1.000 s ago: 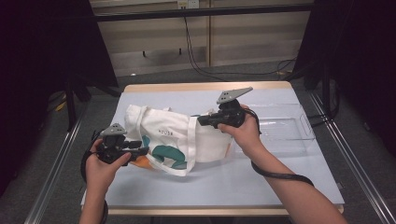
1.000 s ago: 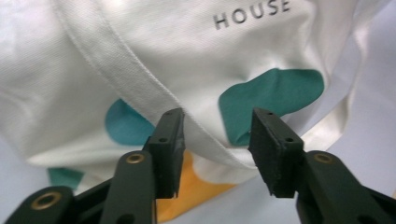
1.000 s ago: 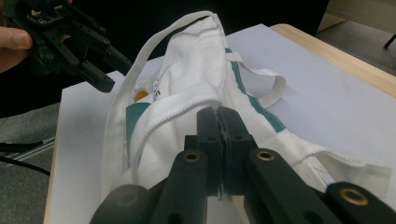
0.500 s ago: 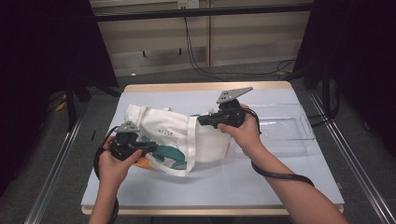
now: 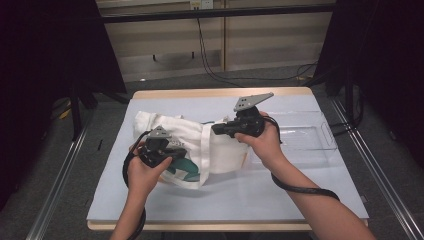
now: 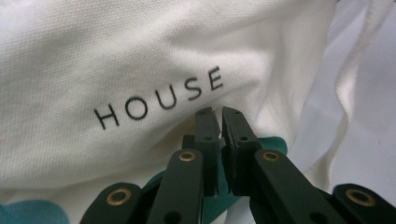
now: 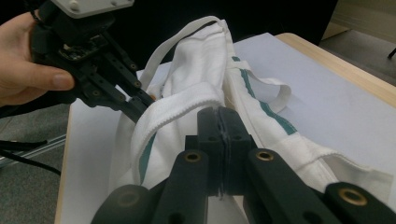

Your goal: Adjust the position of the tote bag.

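A white cloth tote bag (image 5: 192, 145) with teal print and the word HOUSE (image 6: 159, 98) lies on the white table top (image 5: 260, 200). My left gripper (image 5: 172, 154) is at the bag's near left side. Its jaws have just been closing and now stand almost together (image 6: 218, 114), tips pressed into the cloth under the lettering, pinching a small fold. My right gripper (image 5: 216, 129) is shut on the bag's hemmed rim (image 7: 187, 109) and holds it up, with the fingertips (image 7: 219, 112) right at the hem. The left gripper (image 7: 142, 100) touches that rim from the other side.
A clear plastic tray (image 5: 320, 135) stands on the table right of the bag, behind my right hand. Bag handles (image 7: 275, 93) trail loose on the surface. Dark curtains flank the table, metal rails (image 5: 60, 200) run along both sides, and cables (image 5: 305, 190) trail from both grippers.
My left hand has moved right, from the bag's left edge onto its printed side, and its jaws have closed. The right hand has kept still, holding the rim.
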